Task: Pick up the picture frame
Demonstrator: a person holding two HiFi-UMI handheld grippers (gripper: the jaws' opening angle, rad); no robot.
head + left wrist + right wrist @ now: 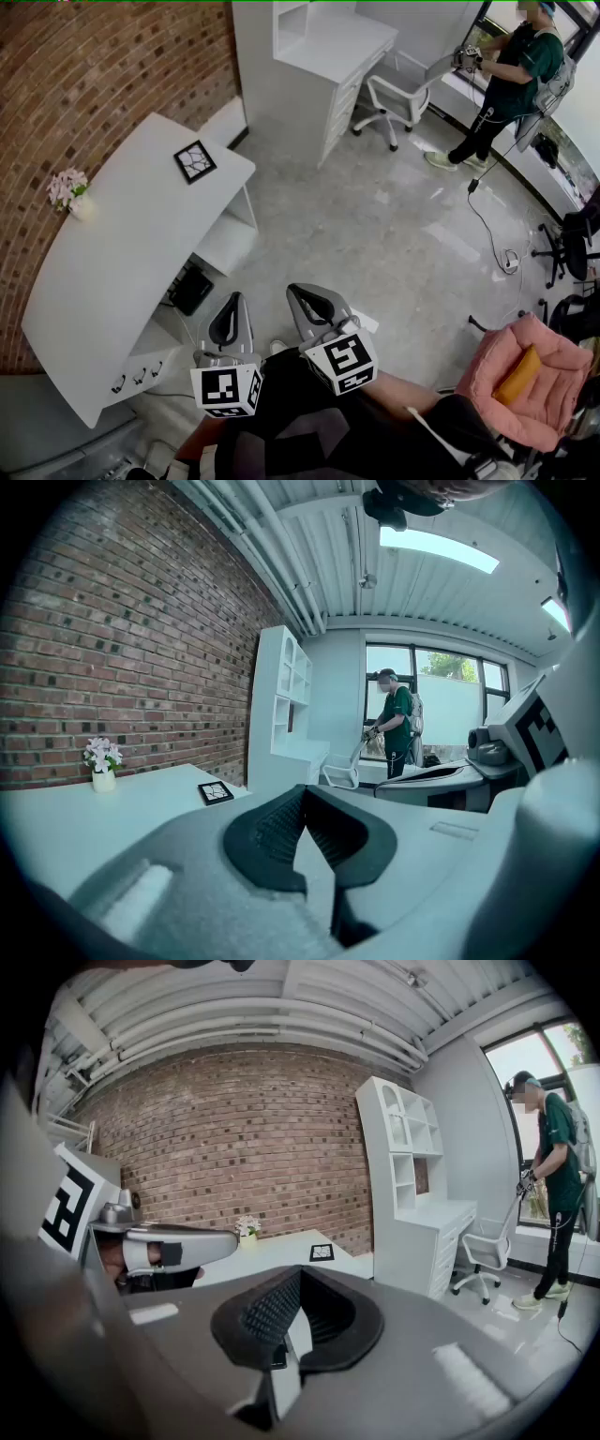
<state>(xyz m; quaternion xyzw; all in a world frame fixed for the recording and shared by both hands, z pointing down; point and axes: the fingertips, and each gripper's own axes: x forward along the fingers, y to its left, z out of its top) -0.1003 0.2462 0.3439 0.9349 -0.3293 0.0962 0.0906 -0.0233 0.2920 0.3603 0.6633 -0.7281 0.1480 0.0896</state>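
Note:
The picture frame (pixel 195 161), small and black with a white cracked pattern, lies flat near the far end of the long white table (pixel 122 262). It is also seen small in the left gripper view (pixel 216 792) and the right gripper view (pixel 322 1252). My left gripper (pixel 230 323) and right gripper (pixel 314 305) hang side by side over the floor, well short of the frame. Both are shut with nothing between the jaws (pixel 302 791) (pixel 298 1275).
A vase of pink flowers (pixel 67 190) stands by the brick wall. A white shelved desk (pixel 328 47) and office chair (pixel 394 94) stand beyond the table. A person (pixel 511 75) stands at the far right window. A pink chair (pixel 525 370) sits at right; a cable (pixel 497 244) lies on the floor.

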